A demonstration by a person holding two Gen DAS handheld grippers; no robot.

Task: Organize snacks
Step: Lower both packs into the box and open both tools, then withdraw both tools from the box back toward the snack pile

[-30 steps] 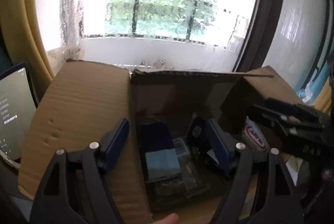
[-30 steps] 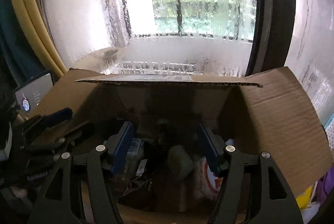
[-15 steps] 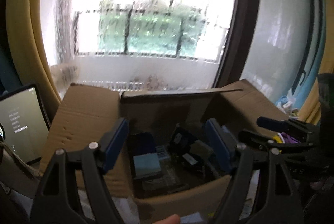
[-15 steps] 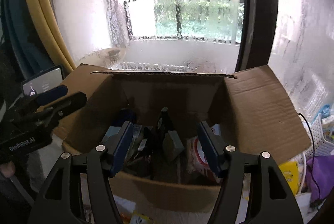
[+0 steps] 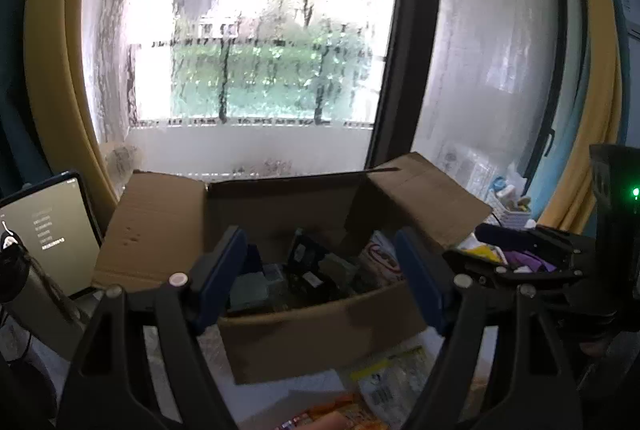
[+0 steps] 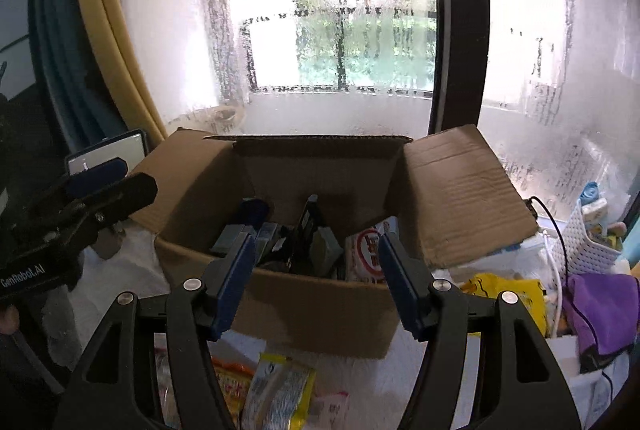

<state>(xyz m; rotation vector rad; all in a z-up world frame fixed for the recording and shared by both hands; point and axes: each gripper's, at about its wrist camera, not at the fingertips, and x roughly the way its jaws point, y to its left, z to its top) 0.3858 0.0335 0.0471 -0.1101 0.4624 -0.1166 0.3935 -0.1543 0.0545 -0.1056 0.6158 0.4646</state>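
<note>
An open cardboard box [image 5: 320, 334] [image 6: 320, 314] stands before a wet window and holds several snack packs, among them a white and red pack [image 6: 370, 250] [image 5: 382, 260] and a dark upright pack [image 6: 310, 226]. My left gripper [image 5: 320, 280] is open and empty, held back in front of the box. My right gripper [image 6: 318, 278] is open and empty, also in front of the box. Loose snack packs lie on the white table before the box: a yellow and clear pack [image 6: 276, 386] and an orange pack [image 6: 232, 382] [image 5: 340, 414].
A tablet [image 5: 48, 234] [image 6: 108, 153] stands left of the box. A white basket [image 6: 592, 238], a yellow bag [image 6: 508, 294] and a purple cloth [image 6: 600, 310] lie at the right. The window stands close behind the box.
Both grippers have pulled back and up out of the box; the whole box and the table in front now show. Both stay open and empty.
</note>
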